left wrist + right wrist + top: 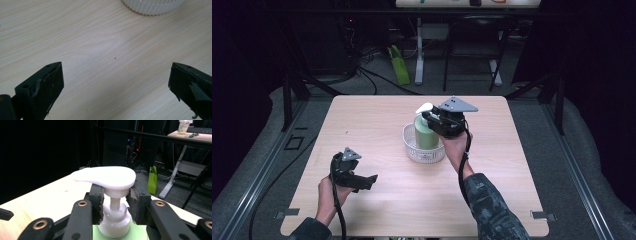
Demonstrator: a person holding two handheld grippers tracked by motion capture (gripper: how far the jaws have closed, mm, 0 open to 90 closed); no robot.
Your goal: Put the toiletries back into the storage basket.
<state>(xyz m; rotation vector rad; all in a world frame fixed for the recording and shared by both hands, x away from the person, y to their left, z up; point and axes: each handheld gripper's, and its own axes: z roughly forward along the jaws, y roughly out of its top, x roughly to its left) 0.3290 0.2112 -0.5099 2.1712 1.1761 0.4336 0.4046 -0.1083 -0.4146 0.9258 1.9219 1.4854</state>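
Observation:
A pale green pump bottle (426,132) with a white pump head (424,108) stands upright in a white ribbed basket (418,151) near the middle of the wooden table (377,115). My right gripper (433,120) is shut on the bottle's white collar, just under the pump head (107,177). In the right gripper view its pads (98,200) press the collar (114,213) from both sides. My left gripper (365,182) hovers over bare table at the front left, apart from the basket. Its jaws stand wide open (115,67) with nothing between them, and the basket's rim (152,6) lies farther ahead.
Behind the table a green bag (398,65) leans on the floor beside a white desk leg (419,50). Dark frame posts (287,95) stand at the table's far corners. Bare wood lies around the basket on all sides.

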